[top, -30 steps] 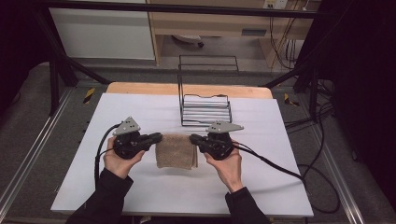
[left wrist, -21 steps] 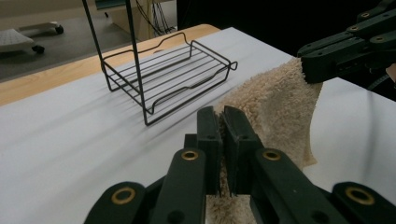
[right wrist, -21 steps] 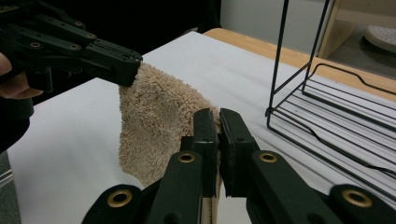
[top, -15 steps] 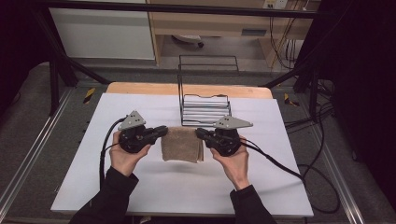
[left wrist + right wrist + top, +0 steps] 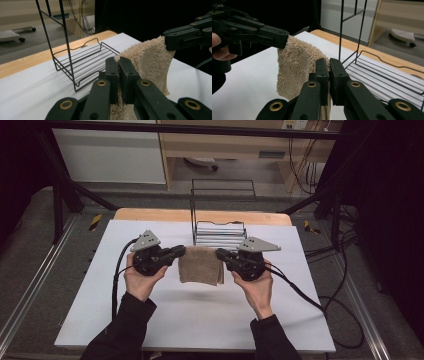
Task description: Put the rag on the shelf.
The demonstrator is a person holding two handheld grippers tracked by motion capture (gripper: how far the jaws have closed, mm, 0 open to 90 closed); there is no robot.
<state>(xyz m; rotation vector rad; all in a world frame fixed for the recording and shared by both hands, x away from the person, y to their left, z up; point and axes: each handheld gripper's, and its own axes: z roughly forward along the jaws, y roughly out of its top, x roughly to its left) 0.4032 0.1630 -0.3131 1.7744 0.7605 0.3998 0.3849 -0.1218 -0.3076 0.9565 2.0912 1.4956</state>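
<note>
I have both jaw pairs pinching the folded beige towel (image 5: pixel 200 265), left gripper (image 5: pixel 178 253) and right gripper (image 5: pixel 221 254) level; I'd carry it evenly over the wire rack (image 5: pixel 220 234).

This looks like a lab or a recording workspace, not a home. The tabletop (image 5: pixel 200 320) is a plain wooden bench covered with a white sheet, its bare wood showing along the far edge. A frame of black metal beams (image 5: pixel 65 195) stands around it, and metal rails (image 5: pixel 30 290) run along the grey floor on both sides. Loose black cables (image 5: pixel 345 315) lie past the right edge, and more hang by the light wooden furniture (image 5: pixel 235 145) behind. Yellow-and-black tape marks (image 5: pixel 95 221) sit on the floor near the far corners.
</note>
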